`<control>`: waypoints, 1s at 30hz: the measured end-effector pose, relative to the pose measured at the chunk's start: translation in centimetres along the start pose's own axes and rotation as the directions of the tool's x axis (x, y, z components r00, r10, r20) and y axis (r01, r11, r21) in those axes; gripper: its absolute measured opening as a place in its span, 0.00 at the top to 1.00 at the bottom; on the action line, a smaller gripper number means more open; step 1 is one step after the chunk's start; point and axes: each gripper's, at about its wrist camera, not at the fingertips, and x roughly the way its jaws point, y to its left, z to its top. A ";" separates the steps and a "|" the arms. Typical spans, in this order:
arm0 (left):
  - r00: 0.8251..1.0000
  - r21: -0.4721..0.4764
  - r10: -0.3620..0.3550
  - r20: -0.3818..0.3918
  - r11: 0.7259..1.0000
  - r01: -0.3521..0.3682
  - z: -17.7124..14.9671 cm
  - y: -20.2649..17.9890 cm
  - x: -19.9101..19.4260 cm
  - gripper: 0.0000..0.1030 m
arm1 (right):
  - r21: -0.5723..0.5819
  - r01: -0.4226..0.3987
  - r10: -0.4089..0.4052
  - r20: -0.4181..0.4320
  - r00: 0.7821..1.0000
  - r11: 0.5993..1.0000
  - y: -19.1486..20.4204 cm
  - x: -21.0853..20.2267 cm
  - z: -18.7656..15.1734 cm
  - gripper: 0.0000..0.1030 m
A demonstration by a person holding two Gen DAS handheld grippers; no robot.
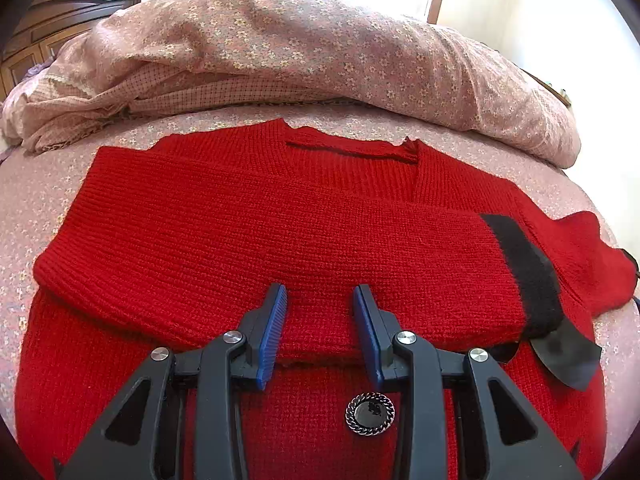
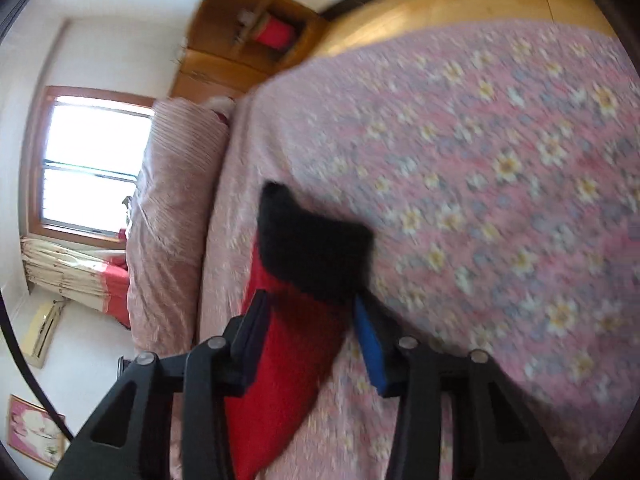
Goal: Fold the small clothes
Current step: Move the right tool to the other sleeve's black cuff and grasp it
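Apparently right claw (image 2: 310,312) pinching sleeve (image 2: 288,344), cabinet (image 2: 224,60) holding blurred red item (image 2: 274,34).

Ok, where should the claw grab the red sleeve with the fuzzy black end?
Grab the red sleeve just behind its black cuff. Come in along the sleeve, pointing towards the cuff, with one pad at each long edge. The sleeve is a narrow, flat strip on the bed, so it fits between the pads. The right claw is placed that way.

We see the red knit sweater (image 1: 256,216) spread ahead of our left gripper (image 1: 320,296), its jaws parted, a black-cuffed sleeve (image 1: 528,276) folded across.
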 end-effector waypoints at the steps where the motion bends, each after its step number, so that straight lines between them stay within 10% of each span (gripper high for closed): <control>1: 1.000 -0.001 0.000 0.000 1.000 0.000 0.0 0.0 0.0 0.72 | 0.016 0.009 -0.009 -0.018 1.000 1.000 -0.1 -0.1 0.1 0.57; 6: 1.000 0.000 0.001 0.000 1.000 -0.001 0.0 0.0 0.0 0.72 | 0.013 0.031 -0.030 -0.015 0.999 0.999 0.1 0.4 0.0 0.54; 13: 1.000 -0.001 0.000 0.000 1.000 0.000 0.0 0.0 -0.1 0.72 | -0.111 -0.064 0.074 0.083 0.994 0.992 2.8 1.4 -1.1 0.10; 25: 1.000 -0.028 -0.031 0.001 0.999 0.031 0.0 0.3 0.1 0.72 | -0.082 -0.454 0.461 0.221 0.860 0.887 -0.4 -2.1 0.1 0.30; 30: 1.000 -0.029 -0.031 0.001 0.999 0.031 -0.1 0.4 0.1 0.71 | -0.138 -0.282 0.296 0.093 0.951 0.949 1.0 -0.6 0.5 0.34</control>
